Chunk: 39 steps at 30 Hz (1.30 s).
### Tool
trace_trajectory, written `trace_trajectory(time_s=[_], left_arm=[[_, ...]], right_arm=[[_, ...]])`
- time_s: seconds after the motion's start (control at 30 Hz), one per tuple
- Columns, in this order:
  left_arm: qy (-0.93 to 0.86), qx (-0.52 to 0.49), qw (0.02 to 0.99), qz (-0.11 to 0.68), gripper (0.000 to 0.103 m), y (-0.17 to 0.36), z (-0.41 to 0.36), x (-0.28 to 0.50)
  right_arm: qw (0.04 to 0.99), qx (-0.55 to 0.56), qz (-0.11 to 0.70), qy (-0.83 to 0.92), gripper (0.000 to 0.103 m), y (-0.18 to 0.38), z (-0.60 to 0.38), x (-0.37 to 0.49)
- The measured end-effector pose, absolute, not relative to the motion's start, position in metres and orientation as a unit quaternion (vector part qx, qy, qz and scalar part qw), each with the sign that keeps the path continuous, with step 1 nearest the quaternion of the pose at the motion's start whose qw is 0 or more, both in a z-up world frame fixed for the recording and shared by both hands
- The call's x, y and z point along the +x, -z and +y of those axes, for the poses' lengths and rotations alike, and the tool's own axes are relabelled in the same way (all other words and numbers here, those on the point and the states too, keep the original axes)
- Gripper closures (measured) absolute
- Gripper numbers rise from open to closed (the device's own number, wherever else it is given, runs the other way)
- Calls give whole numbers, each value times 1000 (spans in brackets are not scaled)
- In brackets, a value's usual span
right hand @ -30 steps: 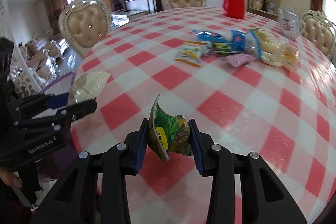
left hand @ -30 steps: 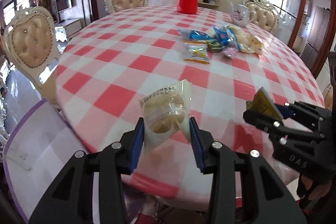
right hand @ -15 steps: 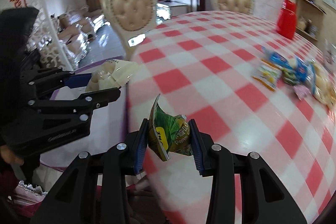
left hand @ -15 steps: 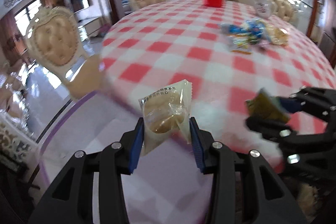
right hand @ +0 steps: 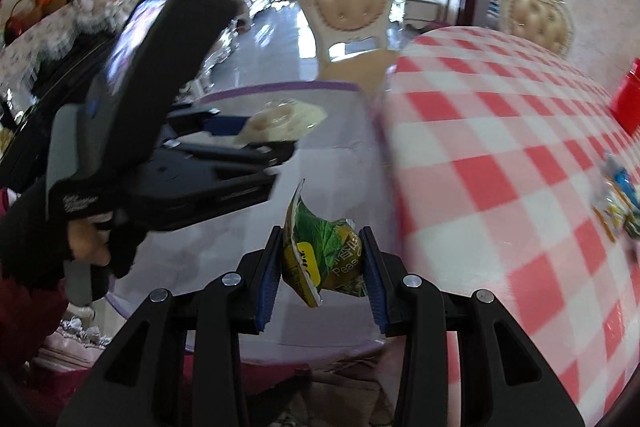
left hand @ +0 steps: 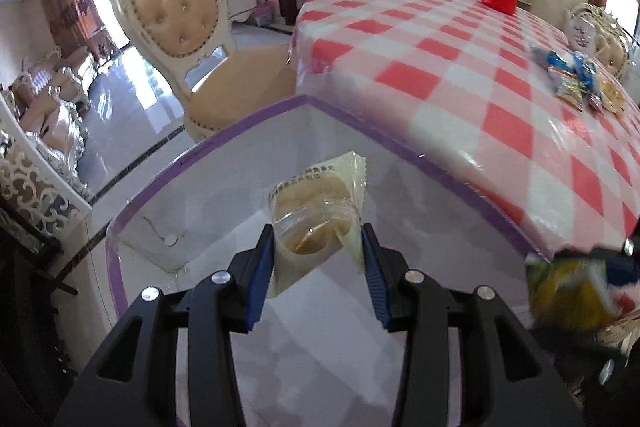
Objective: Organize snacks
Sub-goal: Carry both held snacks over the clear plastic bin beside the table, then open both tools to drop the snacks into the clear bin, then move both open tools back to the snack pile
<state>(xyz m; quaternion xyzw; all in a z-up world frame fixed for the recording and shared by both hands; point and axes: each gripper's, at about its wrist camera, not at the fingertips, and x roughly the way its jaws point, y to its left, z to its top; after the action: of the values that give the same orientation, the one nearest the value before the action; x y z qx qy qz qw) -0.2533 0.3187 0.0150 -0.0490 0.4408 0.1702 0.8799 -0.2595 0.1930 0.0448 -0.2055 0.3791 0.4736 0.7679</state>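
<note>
At the centre bottom of the left wrist view, the left gripper is clamped on a clear-wrapped bun pack, which hangs over the open mouth of a translucent bin w/ a purple rim standing just beside the checked table. Same spot in the right wrist view: the right gripper is closed on a green and yellow pea snack bag, also above that bin, its near rim showing at the frame's lower middle. The left tool appears again at mid left of the right view, bun pack still between its fingers. The bin's inside looks bare where visible, but the walls are pale and partly hidden, so I can't say for sure it holds nothing. Progress, as I judge it: early. Two packs are lifted and poised over the bin, neither dropped yet. A small heap of remaining snacks sits on the table at the right edge of the left view, well apart from the bin. Probably next: release both, then go back for the heap, several trips' worth.
</note>
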Motion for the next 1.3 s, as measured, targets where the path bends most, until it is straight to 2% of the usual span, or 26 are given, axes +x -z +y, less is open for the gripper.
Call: trace_trajectory(time_s=[0.3,0.4,0.43,0.47,0.63,0.77,0.93,1.13,1.3], left_arm=[[-191,-67,875,440,58,-12,340,-253],[-196,-72,872,443,51,-13,345,-253],[-204,-75,872,439,40,-16,346,-254],[-213,-78,873,432,21,-20,347,-255],[-236,-70,891,380,9,-43,335,-261],[-205,-66,909,356,6,-58,306,-256],[-126,-34,923,362,2,-67,244,-230],[-4,-80,925,373,2,-77,159,-169],[1,-96,916,389,2,-59,115,-119]], right_arm=[[737,-210,394,-508,63,-28,206,-272],[736,-205,398,-508,59,-29,203,-275],[739,-197,394,-509,53,-32,199,-275],[743,-190,389,-511,47,-35,194,-273],[781,-127,359,-495,34,-56,152,-254],[825,-77,341,-444,23,-66,97,-226],[875,-33,346,-336,22,-63,17,-183],[915,19,364,-171,19,-49,-93,-146],[919,58,381,-90,18,-35,-167,-126]])
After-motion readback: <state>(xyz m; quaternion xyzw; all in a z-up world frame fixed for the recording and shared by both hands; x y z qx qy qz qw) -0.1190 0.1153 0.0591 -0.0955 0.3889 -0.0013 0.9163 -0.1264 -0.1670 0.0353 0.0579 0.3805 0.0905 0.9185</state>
